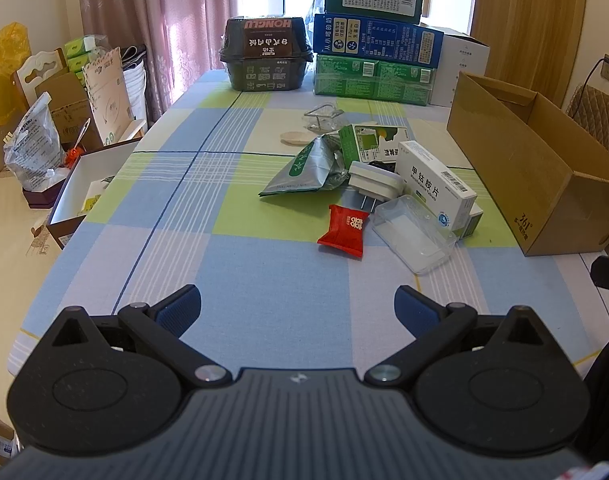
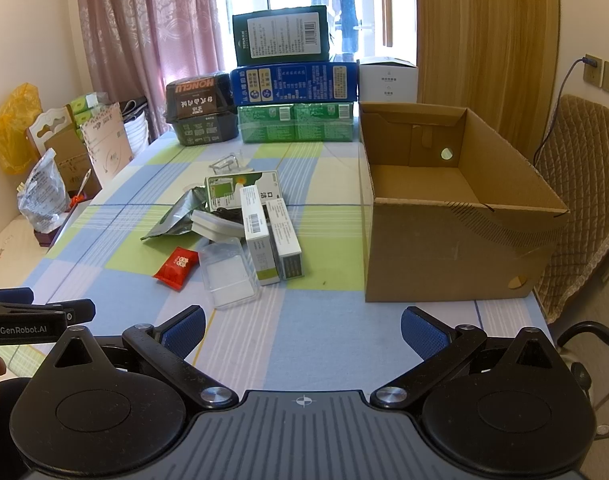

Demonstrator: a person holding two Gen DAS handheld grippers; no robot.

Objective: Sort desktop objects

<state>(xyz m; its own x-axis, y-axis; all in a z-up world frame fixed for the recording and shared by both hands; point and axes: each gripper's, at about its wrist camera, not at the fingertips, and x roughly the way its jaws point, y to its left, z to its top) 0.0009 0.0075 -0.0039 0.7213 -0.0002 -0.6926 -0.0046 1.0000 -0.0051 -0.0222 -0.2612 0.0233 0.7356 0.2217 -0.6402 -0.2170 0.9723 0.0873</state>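
Note:
A pile of small objects lies mid-table: a red snack packet [image 1: 343,231] [image 2: 176,267], a clear plastic case [image 1: 413,233] [image 2: 229,273], a white medicine box [image 1: 436,183] [image 2: 257,236], a second white box [image 2: 284,238], a white charger [image 1: 374,181] [image 2: 214,225], a silver foil pouch [image 1: 304,170] [image 2: 176,216] and a green-white box [image 1: 370,143] [image 2: 240,186]. An open, empty cardboard box [image 1: 544,176] [image 2: 456,216] stands to the right. My left gripper [image 1: 298,306] is open and empty, near of the pile. My right gripper [image 2: 302,330] is open and empty, near of the box.
Stacked green, blue and dark boxes [image 1: 374,40] [image 2: 294,96] and a black HONGLU container [image 1: 264,54] [image 2: 200,110] stand at the far edge. A glass dish [image 1: 323,118] lies behind the pile. A white open box [image 1: 80,188] and bags sit left of the checked tablecloth [image 1: 224,240]. A chair [image 2: 584,208] stands right.

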